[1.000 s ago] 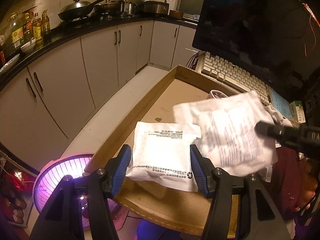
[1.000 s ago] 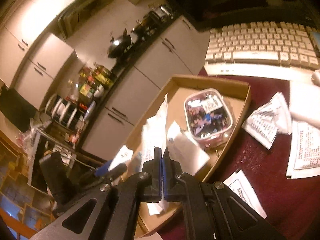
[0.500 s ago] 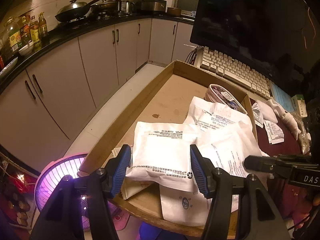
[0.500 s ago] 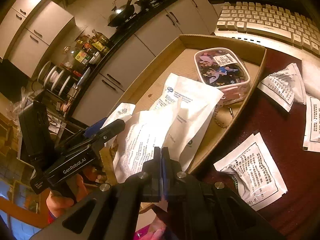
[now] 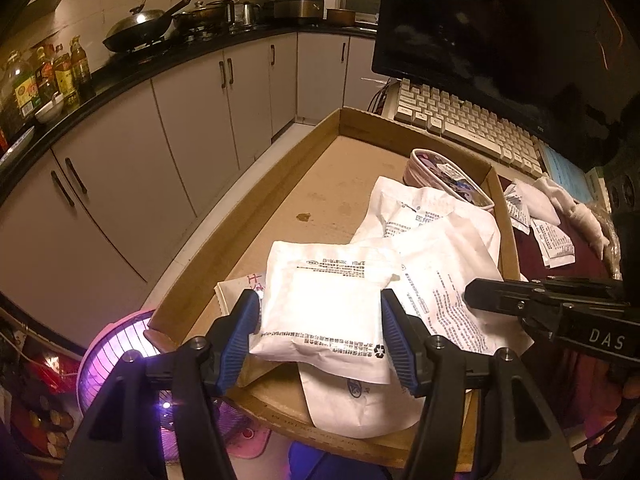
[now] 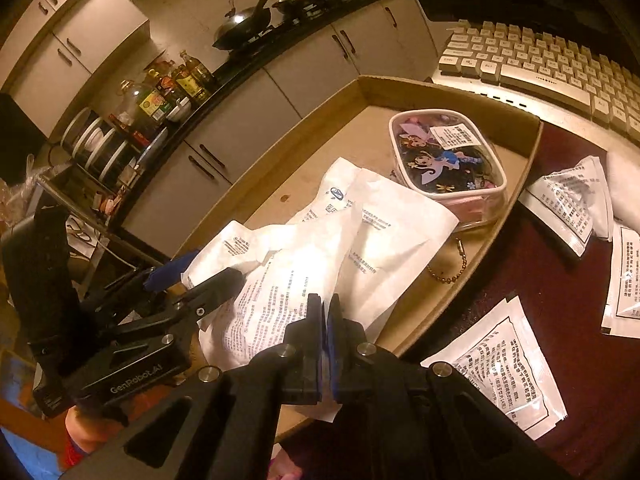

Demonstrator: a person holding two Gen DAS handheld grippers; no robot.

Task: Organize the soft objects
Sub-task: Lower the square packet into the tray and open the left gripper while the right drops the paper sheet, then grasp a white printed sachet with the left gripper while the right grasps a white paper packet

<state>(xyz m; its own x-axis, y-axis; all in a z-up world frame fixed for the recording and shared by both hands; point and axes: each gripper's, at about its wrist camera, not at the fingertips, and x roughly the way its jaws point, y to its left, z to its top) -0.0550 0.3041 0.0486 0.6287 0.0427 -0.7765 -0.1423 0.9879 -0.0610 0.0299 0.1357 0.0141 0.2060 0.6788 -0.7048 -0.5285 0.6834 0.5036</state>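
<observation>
My left gripper (image 5: 320,320) is shut on a padded white packet (image 5: 324,296), its blue pads pressing both sides above the near end of a shallow cardboard box (image 5: 280,184). My right gripper (image 6: 325,320) is shut on the near edge of a thin white printed bag (image 6: 288,280). That bag lies over other white bags (image 6: 392,220) in the box. In the left wrist view the right gripper (image 5: 472,296) comes in from the right with its tip on the printed bag (image 5: 440,300). The left gripper (image 6: 200,272) shows at the lower left of the right wrist view.
A clear pouch with cartoon figures (image 6: 448,160) sits at the box's far right corner. Loose printed packets (image 6: 500,364) lie on the dark red table beside the box. A keyboard (image 6: 540,72) and monitor (image 5: 480,20) stand behind. A glowing heater (image 5: 116,360) is on the floor.
The right gripper has brought the printed bag down from the air and laid it over the bags in the box. The left gripper has kept its grip and barely moved.
</observation>
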